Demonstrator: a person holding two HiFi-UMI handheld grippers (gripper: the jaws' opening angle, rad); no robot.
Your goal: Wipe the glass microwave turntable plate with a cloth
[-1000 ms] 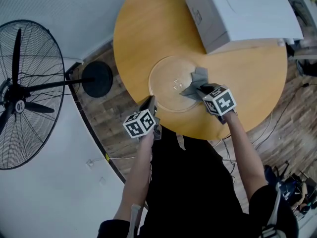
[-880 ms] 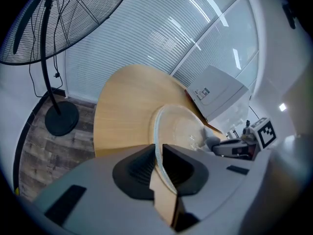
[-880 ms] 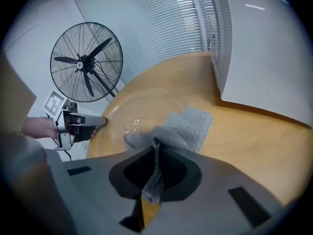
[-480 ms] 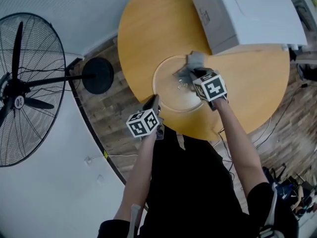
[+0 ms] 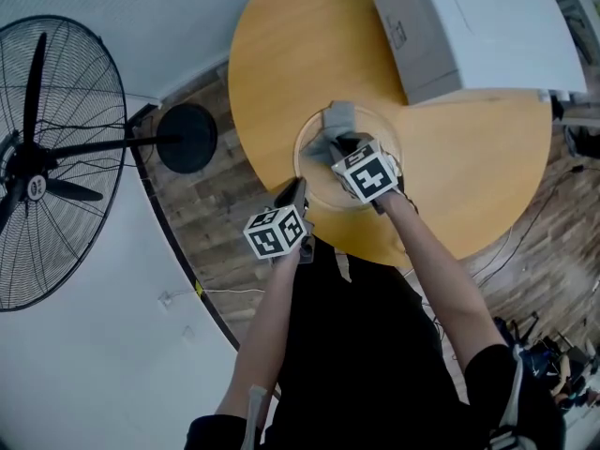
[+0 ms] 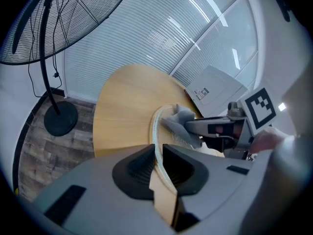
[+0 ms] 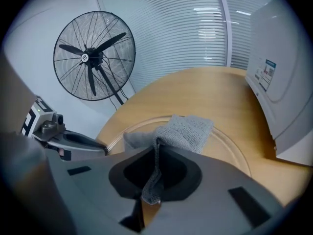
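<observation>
open tabletop [image 5: 281, 64] left of plate [image 5: 307, 162], white appliance [image 5: 478, 26] walls far right; fan [image 5: 37, 176] on floor, left

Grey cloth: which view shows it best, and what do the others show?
Right gripper view: the cloth sits central, weave clear, pinched in the right gripper. Head view shows a small grey patch; left gripper view, a bunched lump.

I see the clear, round glass plate [image 5: 314, 172] lying flat by the near edge of the wooden counter [image 5: 281, 54]. The grey knitted cloth [image 5: 337, 120] lies crumpled on its far-left part, one corner pinched in my right tool [image 7: 156, 151].
</observation>
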